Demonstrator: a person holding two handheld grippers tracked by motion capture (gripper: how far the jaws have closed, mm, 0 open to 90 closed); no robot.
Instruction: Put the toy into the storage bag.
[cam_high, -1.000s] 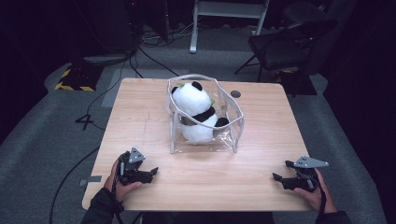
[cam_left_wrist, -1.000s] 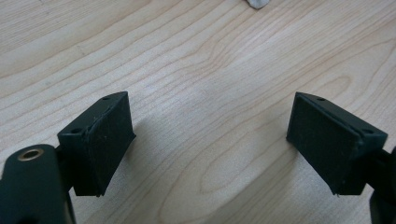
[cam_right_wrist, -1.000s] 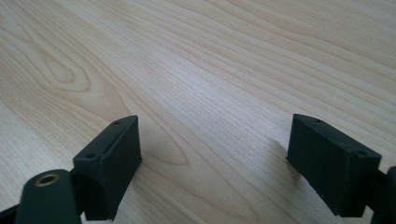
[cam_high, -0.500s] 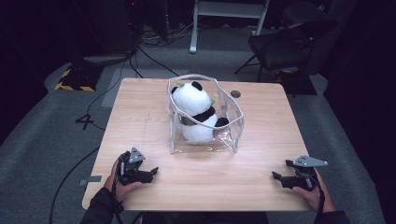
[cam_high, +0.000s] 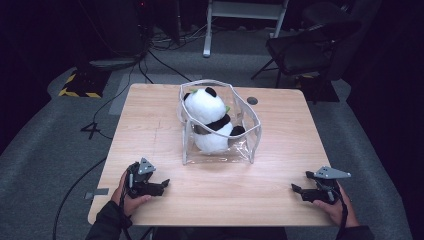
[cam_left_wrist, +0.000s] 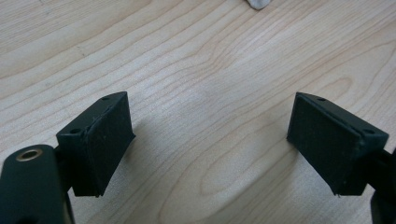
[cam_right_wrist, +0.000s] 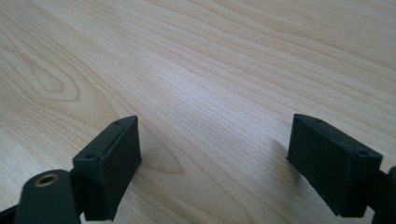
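Nowhere legible writing: plain panda plush (cam_high: 210, 120), clear bag (cam_high: 250, 142).

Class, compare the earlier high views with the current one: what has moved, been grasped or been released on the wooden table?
Nothing visibly changed. The left gripper and right gripper rest open and empty near the front edge of the light wooden table, and the black-and-white plush panda sits in the clear plastic bag as before.
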